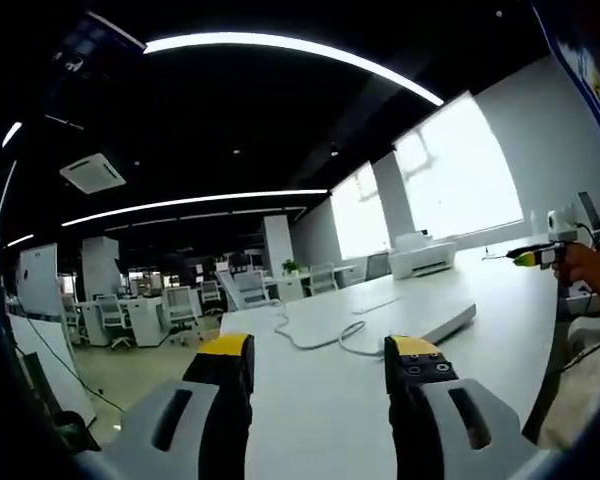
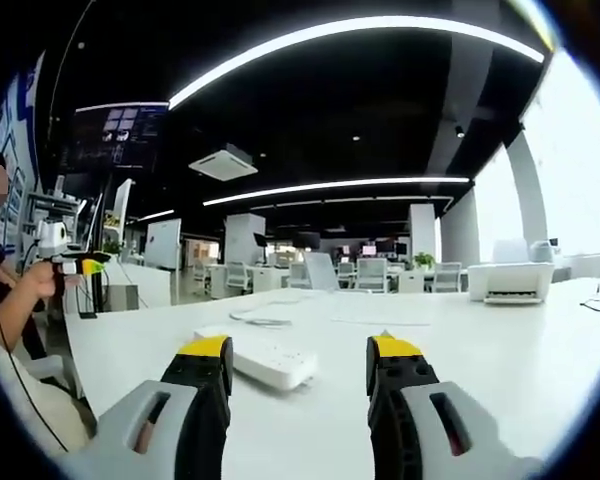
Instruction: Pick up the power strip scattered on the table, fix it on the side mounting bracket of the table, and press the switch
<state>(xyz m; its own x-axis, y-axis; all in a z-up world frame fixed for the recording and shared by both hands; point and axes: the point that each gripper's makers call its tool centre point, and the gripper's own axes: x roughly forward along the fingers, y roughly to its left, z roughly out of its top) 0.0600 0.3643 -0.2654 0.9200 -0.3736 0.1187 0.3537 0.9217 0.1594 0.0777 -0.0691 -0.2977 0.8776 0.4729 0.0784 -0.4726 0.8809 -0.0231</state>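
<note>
One view adds power strip (image 2: 258, 359) sockets, apparently.

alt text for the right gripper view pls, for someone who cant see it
A white rectangular plastic power strip lies flat on a white table, just beyond the right gripper, whose yellow-tipped black jaws stand apart and empty. At the far left a person's hand holds another gripper; behind is an open-plan office.

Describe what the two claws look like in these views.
The left claw and the right claw look alike: each has two black jaws capped with yellow tips, rising from pale grey housings that carry a dark slot. No cables or sleeves show on them.
</note>
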